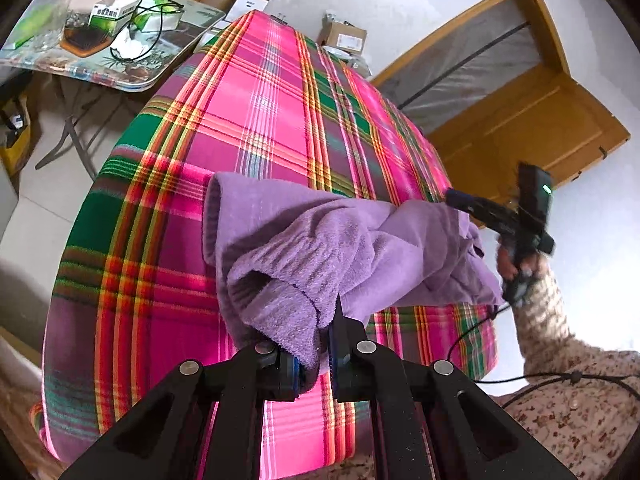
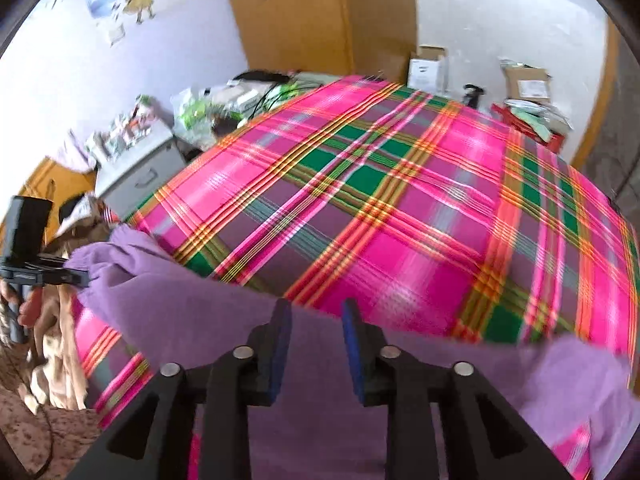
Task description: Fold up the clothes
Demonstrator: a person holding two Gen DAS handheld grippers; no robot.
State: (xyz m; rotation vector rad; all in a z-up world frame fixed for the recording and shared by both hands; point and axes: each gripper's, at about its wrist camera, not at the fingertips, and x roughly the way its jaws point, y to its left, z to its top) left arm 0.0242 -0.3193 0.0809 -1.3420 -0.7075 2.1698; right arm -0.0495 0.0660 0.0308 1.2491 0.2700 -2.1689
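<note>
A purple fleece garment (image 1: 320,240) hangs bunched above a bed with a pink, green and red plaid cover (image 1: 256,112). My left gripper (image 1: 316,356) is shut on its ribbed cuff end. My right gripper (image 2: 314,320) is open, fingers apart just over the purple cloth (image 2: 224,320), gripping nothing. In the left wrist view the right gripper (image 1: 460,200) sits at the garment's far right end. In the right wrist view the left gripper (image 2: 80,278) holds the cloth's left end.
A cluttered folding table (image 1: 100,40) stands beyond the bed's left side. Cardboard boxes (image 1: 344,36) sit at the bed's far end. A wooden door (image 1: 520,120) is at right. A grey cabinet (image 2: 136,172) and a beige garment (image 2: 60,360) lie left of the bed.
</note>
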